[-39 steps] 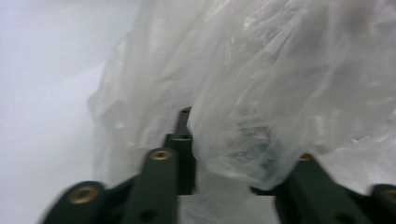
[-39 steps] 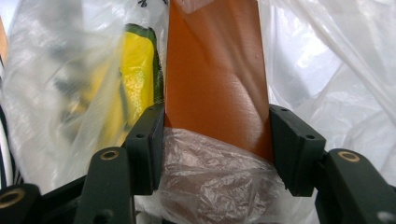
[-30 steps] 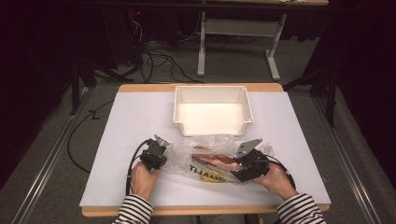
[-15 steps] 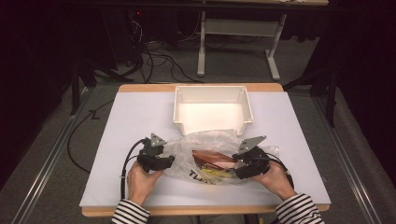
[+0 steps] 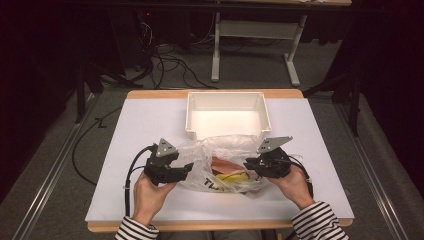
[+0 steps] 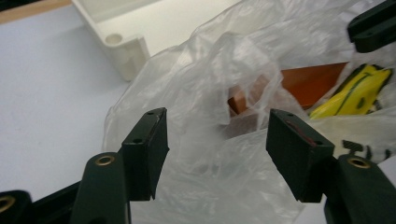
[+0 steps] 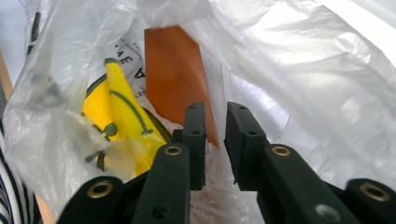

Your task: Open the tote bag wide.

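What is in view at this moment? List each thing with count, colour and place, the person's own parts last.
table: one, white top with a wooden edge, centre of the high view
bin: one, white, open, far middle of the table
plastic bag: one, clear with dark print, near the bin, between the two tongs
orange-brown item: one, inside the bag
yellow item: one, with dark lines, inside the bag beside the orange-brown one
left tongs: one, black, jaws apart at the bag's left side, having just been opening
right tongs: one, black, jaws nearly together on bag film, having just been closing
striped sleeves: two, black and white, bottom edge
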`<state>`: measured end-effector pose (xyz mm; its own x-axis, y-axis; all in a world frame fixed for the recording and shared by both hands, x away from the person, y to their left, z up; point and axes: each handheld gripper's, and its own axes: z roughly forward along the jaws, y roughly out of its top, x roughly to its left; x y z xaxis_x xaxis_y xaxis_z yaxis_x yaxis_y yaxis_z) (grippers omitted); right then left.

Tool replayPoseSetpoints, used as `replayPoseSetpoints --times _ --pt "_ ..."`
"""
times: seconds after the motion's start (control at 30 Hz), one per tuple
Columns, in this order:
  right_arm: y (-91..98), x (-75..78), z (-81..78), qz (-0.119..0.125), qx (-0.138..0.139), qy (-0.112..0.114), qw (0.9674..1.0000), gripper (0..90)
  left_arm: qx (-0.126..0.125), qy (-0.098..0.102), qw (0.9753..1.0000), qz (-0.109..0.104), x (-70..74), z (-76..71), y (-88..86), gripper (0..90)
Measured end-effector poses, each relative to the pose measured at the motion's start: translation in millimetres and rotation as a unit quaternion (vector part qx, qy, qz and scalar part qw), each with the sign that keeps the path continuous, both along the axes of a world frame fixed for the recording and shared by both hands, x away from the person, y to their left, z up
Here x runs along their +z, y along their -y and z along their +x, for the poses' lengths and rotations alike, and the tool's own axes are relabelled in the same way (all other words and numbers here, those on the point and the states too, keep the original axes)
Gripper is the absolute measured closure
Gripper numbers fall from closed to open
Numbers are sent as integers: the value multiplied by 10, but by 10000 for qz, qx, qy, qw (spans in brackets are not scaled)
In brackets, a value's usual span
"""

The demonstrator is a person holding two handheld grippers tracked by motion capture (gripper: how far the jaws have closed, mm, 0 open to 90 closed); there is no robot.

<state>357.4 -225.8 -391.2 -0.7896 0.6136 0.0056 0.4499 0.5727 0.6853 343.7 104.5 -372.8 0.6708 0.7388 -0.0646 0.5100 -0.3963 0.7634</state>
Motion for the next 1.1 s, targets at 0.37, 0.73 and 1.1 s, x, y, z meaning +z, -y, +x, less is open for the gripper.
replayPoseSetpoints --times 0.37,0.73,1.1 --pt "-86 -65 51 -94 -138 -182 9997 821 -691 -12 9975 139 42 -42 575 426" --pt "-109 -20 20 133 -161 -211 9996 706 -743 -431 9956 379 -308 85 767 667" --pt "-242 -92 77 -347 -270 -178 9989 900 -781 -445 9940 624 -473 9 755 737"
